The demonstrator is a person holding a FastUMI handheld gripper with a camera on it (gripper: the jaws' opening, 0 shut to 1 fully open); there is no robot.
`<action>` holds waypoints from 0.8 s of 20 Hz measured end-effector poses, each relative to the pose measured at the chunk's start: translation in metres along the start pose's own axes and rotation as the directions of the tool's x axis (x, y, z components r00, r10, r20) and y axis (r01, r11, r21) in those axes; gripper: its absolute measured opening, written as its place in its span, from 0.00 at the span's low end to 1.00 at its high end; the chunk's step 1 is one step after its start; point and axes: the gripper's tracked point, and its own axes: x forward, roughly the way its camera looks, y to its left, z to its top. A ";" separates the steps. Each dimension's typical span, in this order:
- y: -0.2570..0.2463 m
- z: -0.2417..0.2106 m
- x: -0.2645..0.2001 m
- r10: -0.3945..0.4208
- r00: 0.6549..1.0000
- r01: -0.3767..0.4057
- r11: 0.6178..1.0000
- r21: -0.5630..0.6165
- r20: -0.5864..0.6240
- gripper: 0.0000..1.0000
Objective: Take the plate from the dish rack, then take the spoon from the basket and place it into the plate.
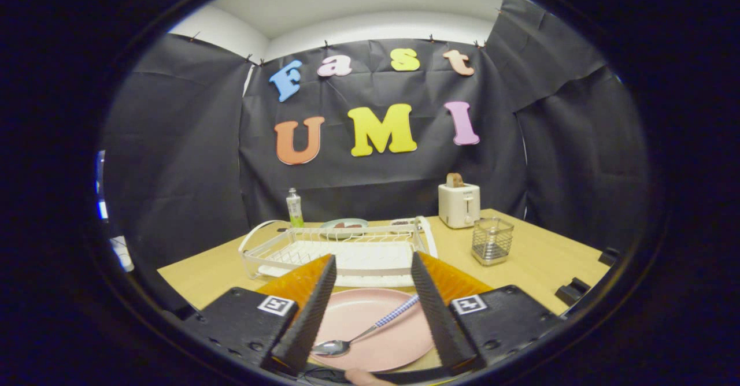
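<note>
No text can be read: the bottle's (295,207) label and the claw's (373,311) square markers stay illegible.

Pink plates: one (376,328), on the wooden table between the gripper's fingers.
Spoons: one (364,334), with a checked handle, lying in the pink plate.
Dish racks: one (341,250), white wire, just beyond the plate.
Wire baskets: one (492,241), beside the rack.
Toasters: one (459,204), white, with one slice of bread (455,179) standing in its slot.
Bottles: one (295,207), behind the rack.
Small dishes behind the rack: two, a pale green one (344,225) and a smaller one (400,222); their contents too small to count.
Tables: one (537,259).
Grippers: one (370,308), with two fingers, spread apart and holding nothing.
</note>
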 end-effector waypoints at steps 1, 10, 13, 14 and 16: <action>-0.007 0.009 -0.007 -0.011 1.000 0.011 1.000 -0.007 0.005 0.90; -0.062 0.088 -0.063 -0.082 0.993 0.083 0.997 0.000 0.085 1.00; -0.069 0.103 -0.082 -0.090 0.990 0.090 0.996 0.007 0.109 1.00; -0.074 0.103 -0.087 -0.096 0.990 0.097 0.995 -0.005 0.101 1.00; -0.075 0.104 -0.092 -0.085 0.993 0.088 0.996 -0.029 0.087 1.00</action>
